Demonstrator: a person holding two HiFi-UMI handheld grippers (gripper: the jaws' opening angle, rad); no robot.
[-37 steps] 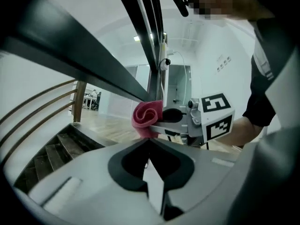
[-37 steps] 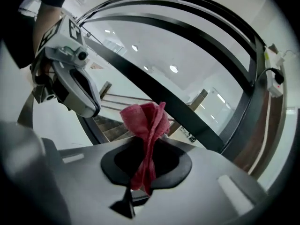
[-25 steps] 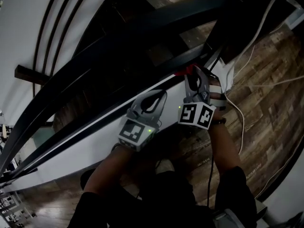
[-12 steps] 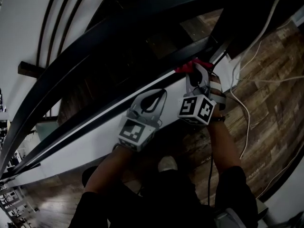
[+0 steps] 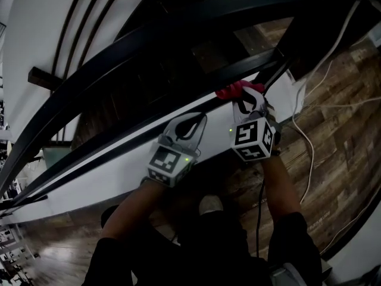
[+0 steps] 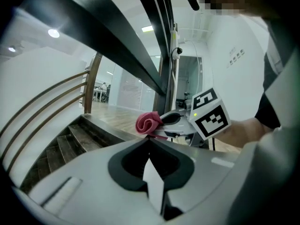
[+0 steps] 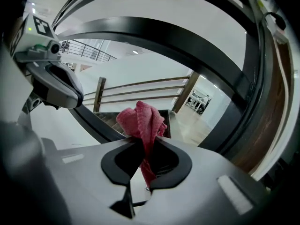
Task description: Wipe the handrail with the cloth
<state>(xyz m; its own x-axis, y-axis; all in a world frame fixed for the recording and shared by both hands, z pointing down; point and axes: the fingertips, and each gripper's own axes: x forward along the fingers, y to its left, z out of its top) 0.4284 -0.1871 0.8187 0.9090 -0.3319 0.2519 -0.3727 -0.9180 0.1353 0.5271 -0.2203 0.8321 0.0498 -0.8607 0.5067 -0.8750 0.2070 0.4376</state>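
Note:
A red cloth (image 5: 237,90) is bunched between the jaws of my right gripper (image 5: 245,97), which is shut on it. The cloth touches the thin dark lower rail (image 5: 178,111), close to where that rail meets a dark post (image 5: 289,46). The broad black handrail (image 5: 149,40) runs diagonally above both grippers. In the right gripper view the cloth (image 7: 142,120) sticks up out of the jaws of the right gripper (image 7: 144,142), under the curved handrail (image 7: 164,34). My left gripper (image 5: 191,121) is shut and holds nothing, a little left of the right one. In its view the left gripper (image 6: 149,137) points at the cloth (image 6: 147,122).
White cables (image 5: 309,142) trail over the wooden floor at the right. A white panel (image 5: 113,174) runs below the rails. Wooden stairs (image 6: 65,142) descend behind the railing. A person's shoe (image 5: 209,204) shows between the arms.
My right gripper, with the cloth, has shifted slightly right near the post. The left gripper has barely moved. The head view has tilted a little.

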